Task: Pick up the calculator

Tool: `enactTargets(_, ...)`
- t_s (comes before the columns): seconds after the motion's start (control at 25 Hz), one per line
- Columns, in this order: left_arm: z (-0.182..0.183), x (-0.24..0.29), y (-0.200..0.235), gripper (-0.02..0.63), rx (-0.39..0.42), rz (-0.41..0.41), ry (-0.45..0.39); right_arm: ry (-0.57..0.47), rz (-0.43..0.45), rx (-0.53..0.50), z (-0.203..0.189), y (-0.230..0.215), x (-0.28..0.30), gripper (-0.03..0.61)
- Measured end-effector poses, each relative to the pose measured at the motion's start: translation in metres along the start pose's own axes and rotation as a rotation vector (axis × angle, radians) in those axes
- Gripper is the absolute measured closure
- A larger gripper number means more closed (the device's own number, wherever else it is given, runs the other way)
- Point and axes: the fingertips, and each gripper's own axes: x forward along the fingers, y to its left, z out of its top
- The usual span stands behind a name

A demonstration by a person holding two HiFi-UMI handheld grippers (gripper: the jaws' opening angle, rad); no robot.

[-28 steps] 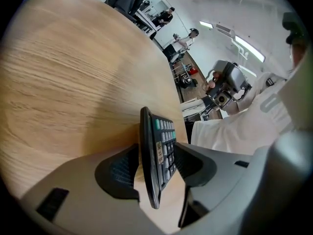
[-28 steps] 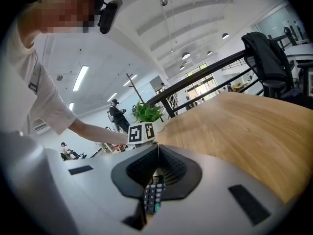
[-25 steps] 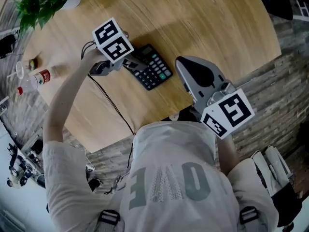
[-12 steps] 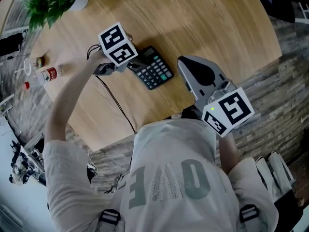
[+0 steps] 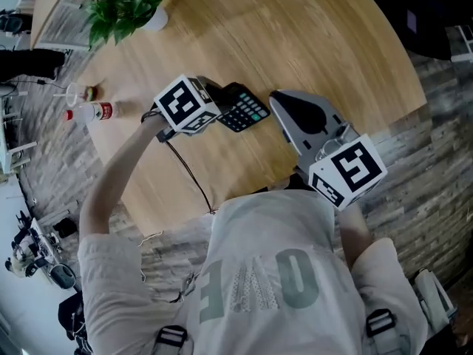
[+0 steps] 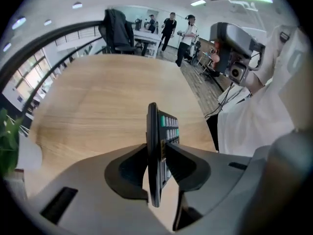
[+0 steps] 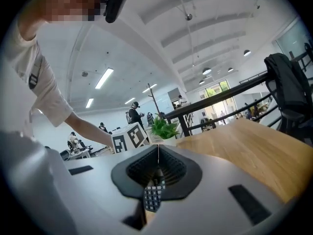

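Where the tabletop (image 5: 310,28) curves to its left edge, a cup (image 5: 72,95) and a bottle (image 5: 94,112) sit close together, with a plant (image 5: 126,9) at the far-left edge. Toward the near edge, the left gripper (image 6: 156,153) has its jaws closing, pads pressed on both faces of the calculator (image 5: 247,109), which is held on edge and tilted. Just right of it the right gripper (image 5: 284,103) hovers with jaws together, empty. Broad wood stretches to the far and right edges.
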Motion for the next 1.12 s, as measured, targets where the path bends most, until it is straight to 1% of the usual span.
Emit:
enactTargets(0.08, 0.011, -0.019, 0.004, 0.491, -0.001, 0.106, -0.077, -0.008, 0.019, -0.062, 0.014, 0.006, 0.003, 0.56)
enactTargets(0.16, 0.021, -0.041, 0.009, 0.491, -0.016, 0.231, -0.154, -0.011, 0.026, -0.129, 0.029, 0.014, 0.006, 0.56)
enactTargets(0.24, 0.028, -0.066, 0.012, 0.492, -0.053, 0.352, -0.236, -0.013, 0.025, -0.198, 0.043, 0.025, 0.008, 0.56)
enactTargets(0.4, 0.038, -0.108, 0.014, 0.492, -0.136, 0.525, -0.418, -0.029, -0.021, -0.353, 0.066, 0.043, 0.009, 0.56)
enactTargets(0.48, 0.04, -0.131, 0.018, 0.492, -0.184, 0.627, -0.517, -0.043, -0.042, -0.412, 0.075, 0.051, 0.012, 0.56)
enactTargets(0.52, 0.04, -0.143, 0.018, 0.492, -0.212, 0.682, -0.567, -0.051, -0.042, -0.42, 0.079, 0.056, 0.015, 0.56)
enactTargets(0.64, 0.037, -0.183, 0.012, 0.492, -0.292, 0.829, -0.707, -0.074, -0.02, -0.402, 0.086, 0.068, 0.019, 0.56)
enactTargets(0.84, 0.023, -0.246, -0.017, 0.492, -0.406, 1.064, -0.926, -0.119, -0.034, -0.375, 0.091, 0.079, 0.024, 0.56)
enactTargets(0.96, 0.017, -0.276, -0.041, 0.492, -0.424, 1.204, -1.029, -0.141, -0.046, -0.369, 0.093, 0.081, 0.023, 0.56)
enactTargets(1.04, 0.014, -0.289, -0.056, 0.492, -0.444, 1.267, -1.096, -0.152, -0.059, -0.367, 0.093, 0.08, 0.019, 0.56)
enactTargets(1.12, 0.008, -0.298, -0.068, 0.492, -0.461, 1.32, -1.147, -0.167, -0.07, -0.355, 0.094, 0.078, 0.017, 0.56)
